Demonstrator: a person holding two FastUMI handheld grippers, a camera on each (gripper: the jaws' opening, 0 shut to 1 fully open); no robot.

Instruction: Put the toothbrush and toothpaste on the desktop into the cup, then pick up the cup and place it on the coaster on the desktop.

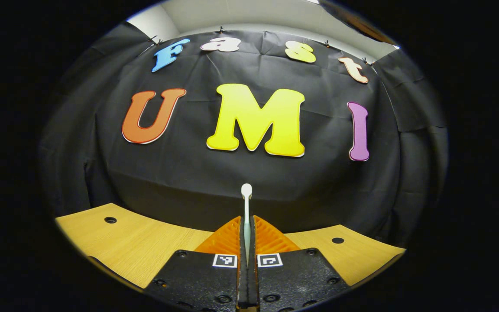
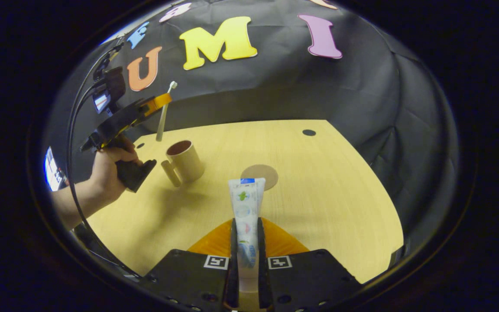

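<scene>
In the left gripper view my left gripper (image 1: 246,229) is shut on a white toothbrush (image 1: 246,203), whose head sticks up past the fingertips. The right gripper view shows that same gripper (image 2: 156,102) held by a hand, high above and just left of a tan cup (image 2: 185,161) with a handle; the toothbrush (image 2: 163,115) hangs slanted over the cup's left side. My right gripper (image 2: 246,229) is shut on a white toothpaste tube (image 2: 246,203), lifted over the desk. A round brown coaster (image 2: 259,175) lies just beyond the tube's end.
The wooden desk (image 2: 319,195) has dark round holes near its far corners, one of them a hole (image 2: 309,132) at the back right. Black cloth walls close the desk in behind and at the right. A person's hand and forearm (image 2: 98,182) reach in from the left.
</scene>
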